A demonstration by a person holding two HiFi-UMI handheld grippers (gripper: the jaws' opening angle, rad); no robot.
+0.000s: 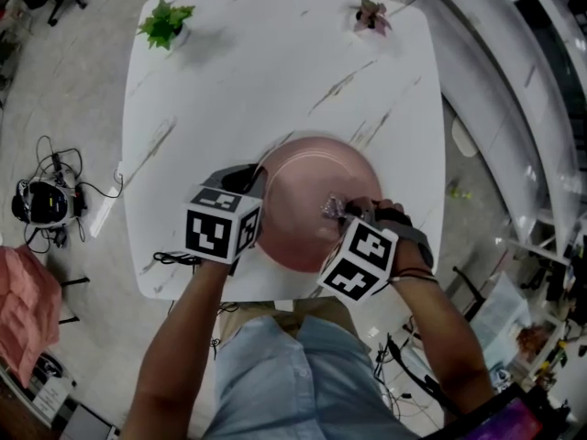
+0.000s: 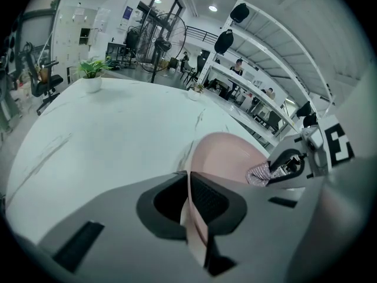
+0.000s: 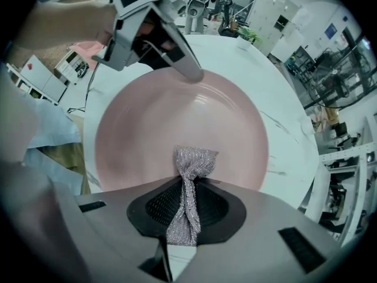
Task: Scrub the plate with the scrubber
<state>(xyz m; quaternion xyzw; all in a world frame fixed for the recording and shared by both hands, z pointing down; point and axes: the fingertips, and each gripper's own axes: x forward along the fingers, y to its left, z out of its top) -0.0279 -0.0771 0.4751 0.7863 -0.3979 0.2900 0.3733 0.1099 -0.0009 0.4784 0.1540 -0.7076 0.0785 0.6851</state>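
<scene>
A pink plate (image 1: 307, 200) sits near the front edge of the white marble table (image 1: 275, 71). My left gripper (image 1: 249, 183) is shut on the plate's left rim; in the left gripper view the pink rim (image 2: 191, 214) runs between the two dark pads. The right gripper (image 1: 341, 211) is shut on a silvery mesh scrubber (image 1: 331, 208). In the right gripper view the scrubber (image 3: 189, 184) sticks out from the jaws over the plate (image 3: 177, 122), its tip resting on or just above the plate's inside. The left gripper (image 3: 191, 72) shows at the plate's far rim.
A green potted plant (image 1: 165, 23) stands at the table's far left corner and a small pinkish plant (image 1: 371, 15) at the far right. Cables and a headset (image 1: 41, 200) lie on the floor to the left. Shelving (image 1: 514, 108) runs along the right.
</scene>
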